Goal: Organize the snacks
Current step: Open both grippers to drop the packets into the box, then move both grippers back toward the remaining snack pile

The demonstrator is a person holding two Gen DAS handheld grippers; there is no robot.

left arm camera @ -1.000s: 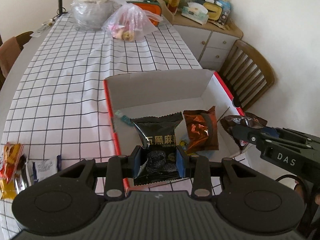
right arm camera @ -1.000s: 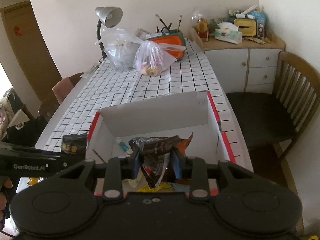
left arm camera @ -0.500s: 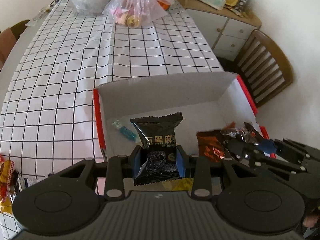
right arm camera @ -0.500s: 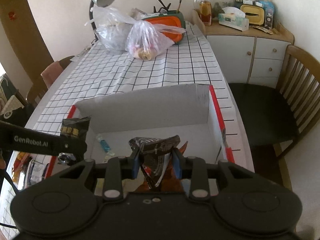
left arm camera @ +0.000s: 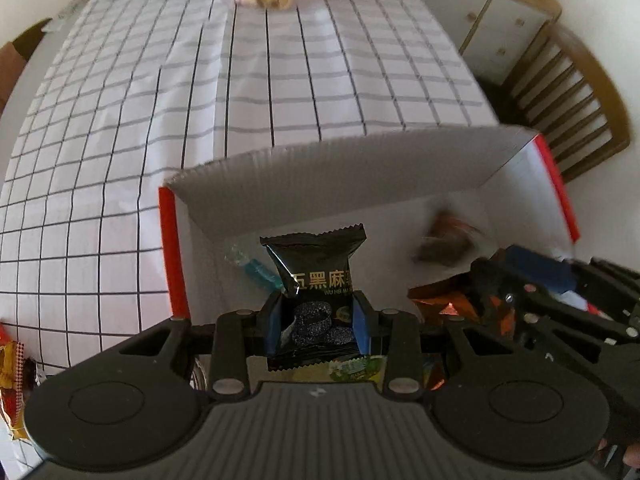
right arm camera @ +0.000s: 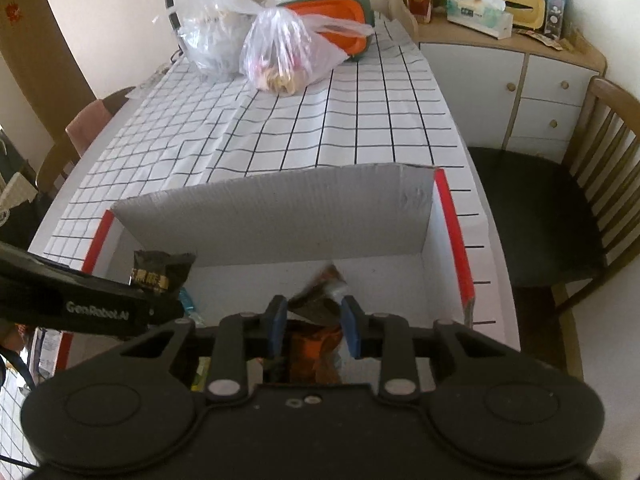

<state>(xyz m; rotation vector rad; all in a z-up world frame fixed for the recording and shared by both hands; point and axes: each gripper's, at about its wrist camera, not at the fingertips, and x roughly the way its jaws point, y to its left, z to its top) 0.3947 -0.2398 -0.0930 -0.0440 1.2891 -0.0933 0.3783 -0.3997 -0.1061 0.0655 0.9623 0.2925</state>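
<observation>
My left gripper is shut on a black snack packet with gold characters and holds it over the left half of the white cardboard box with red edges. In the right wrist view that packet shows at the left, ahead of the left gripper. My right gripper is shut on a dark brown wrapper, blurred, over the middle of the box. An orange packet lies on the box floor beneath it. A small blue candy lies near the box's left wall.
Two clear plastic bags and an orange-green container stand at the far end of the checked tablecloth. A wooden chair and a white cabinet are right of the table. Loose wrappers lie left of the box.
Both grippers have come forward and down over the box with their packets still held. The cameras now tilt more steeply toward the box floor.
</observation>
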